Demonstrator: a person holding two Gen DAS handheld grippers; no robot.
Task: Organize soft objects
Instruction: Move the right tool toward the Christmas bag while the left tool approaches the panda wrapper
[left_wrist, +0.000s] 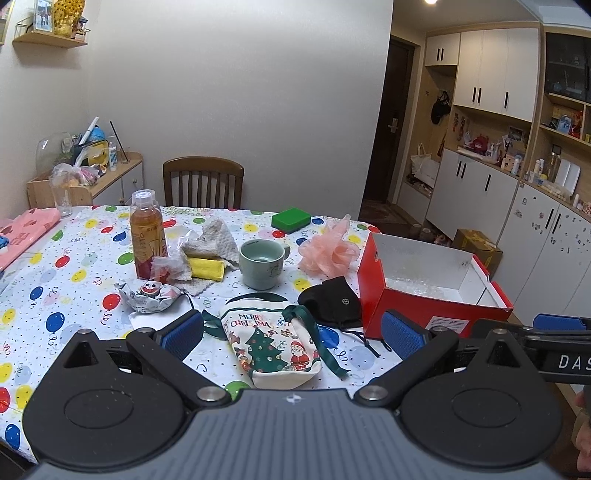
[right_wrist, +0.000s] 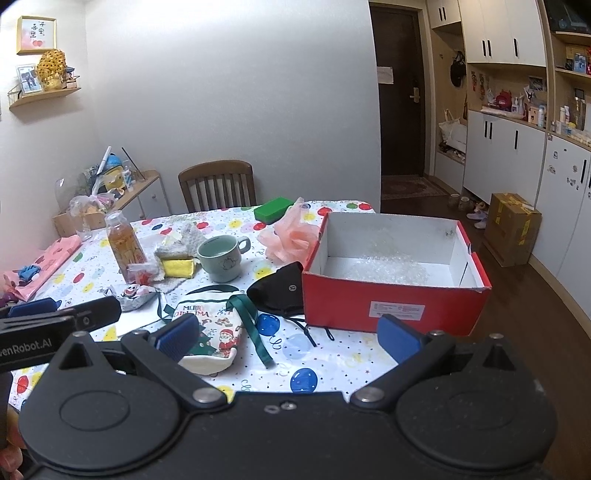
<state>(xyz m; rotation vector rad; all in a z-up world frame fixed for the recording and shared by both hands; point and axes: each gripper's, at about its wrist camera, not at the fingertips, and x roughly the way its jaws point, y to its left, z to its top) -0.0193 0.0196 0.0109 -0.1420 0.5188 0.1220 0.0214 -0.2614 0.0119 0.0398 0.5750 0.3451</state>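
On my desk (left_wrist: 74, 258), the red box (right_wrist: 391, 295) sits open at the right edge. Just left of it lie the Christmas pouch (left_wrist: 273, 343), the black mask (left_wrist: 332, 301) touching the box, and the pink puff (left_wrist: 328, 251) behind. My left tongs (left_wrist: 291, 332) and right tongs (right_wrist: 288, 338) both gape wide, holding nothing.

Both wrist views face the table (left_wrist: 74, 258) closely, overlapping

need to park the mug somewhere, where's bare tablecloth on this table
Bare cloth lies along the near edge, in front of the red box and right of the Christmas pouch. Crowded: around the mug, between bottle, yellow sponge and pink pouf.
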